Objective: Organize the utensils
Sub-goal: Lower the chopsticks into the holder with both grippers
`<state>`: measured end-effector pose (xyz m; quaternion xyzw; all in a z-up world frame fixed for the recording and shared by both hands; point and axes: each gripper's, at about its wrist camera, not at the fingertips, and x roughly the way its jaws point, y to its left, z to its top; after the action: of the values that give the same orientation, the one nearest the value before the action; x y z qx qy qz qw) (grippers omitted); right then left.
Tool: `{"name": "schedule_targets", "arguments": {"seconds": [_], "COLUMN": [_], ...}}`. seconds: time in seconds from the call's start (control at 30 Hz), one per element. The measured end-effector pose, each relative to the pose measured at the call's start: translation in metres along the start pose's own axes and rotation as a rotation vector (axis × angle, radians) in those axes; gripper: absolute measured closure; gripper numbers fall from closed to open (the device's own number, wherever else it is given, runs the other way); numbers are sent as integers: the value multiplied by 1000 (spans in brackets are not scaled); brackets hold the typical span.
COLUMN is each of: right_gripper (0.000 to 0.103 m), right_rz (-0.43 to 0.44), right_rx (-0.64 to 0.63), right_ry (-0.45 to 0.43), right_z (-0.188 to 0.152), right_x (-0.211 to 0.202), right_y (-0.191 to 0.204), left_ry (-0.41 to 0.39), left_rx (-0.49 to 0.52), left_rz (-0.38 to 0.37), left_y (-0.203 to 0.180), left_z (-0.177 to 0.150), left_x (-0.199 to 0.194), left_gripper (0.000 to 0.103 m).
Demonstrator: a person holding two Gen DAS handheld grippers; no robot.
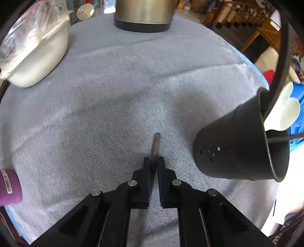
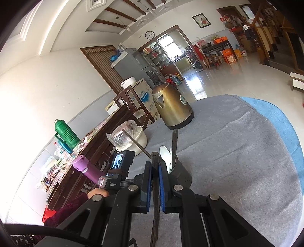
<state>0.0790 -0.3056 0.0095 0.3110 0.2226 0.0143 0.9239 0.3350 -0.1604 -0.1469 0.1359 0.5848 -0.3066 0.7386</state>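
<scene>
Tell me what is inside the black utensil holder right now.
The black utensil holder contains white spoons and a dark utensil handle standing above its rim. Their lower ends and anything deeper are hidden by its wall.

Daylight from the far doorway (image 2: 169, 45) glares off the glossy floor (image 2: 228, 76). Soft shadows mottle the grey tablecloth (image 1: 123, 91). Fisheye bending and dark vignetting mark both views' edges.

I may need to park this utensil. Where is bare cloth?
Free: the grey cloth between the white bowl, kettle and left gripper. Crowded: the right edge, around the black holder with its white spoons.
</scene>
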Motion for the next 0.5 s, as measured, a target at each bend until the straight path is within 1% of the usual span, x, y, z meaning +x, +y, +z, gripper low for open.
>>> {"name": "schedule_targets", "arguments": {"seconds": [0.03,0.07,0.17,0.27,0.37,0.5], "right_gripper": [95,95,95,95,95,95], "right_rz": [1,0,-9,-16,-30,-59], "right_rx": [-3,-10,-37,-63,-101,-137], "right_ry": [0,-2,-20,-50,-99,-201], "right_z": [-1,-1,1,5,12,24], "right_x": [0,0,1,-1,-4,-14], "right_y": [1,2,12,19,31,48], "left_ry": [-18,-30,-86,-159,-244,-375], "left_rx": [-3,-7,-29,-28,-13,16], "left_rz": [17,17,0,0,-2,-1], "left_y": [3,4,10,13,10,0], "left_z": [-2,-4,-13,-27,-36,-42], "left_x": [-3,-6,-26,-58,-95,-153], "left_gripper": [97,98,98,98,98,98]}}
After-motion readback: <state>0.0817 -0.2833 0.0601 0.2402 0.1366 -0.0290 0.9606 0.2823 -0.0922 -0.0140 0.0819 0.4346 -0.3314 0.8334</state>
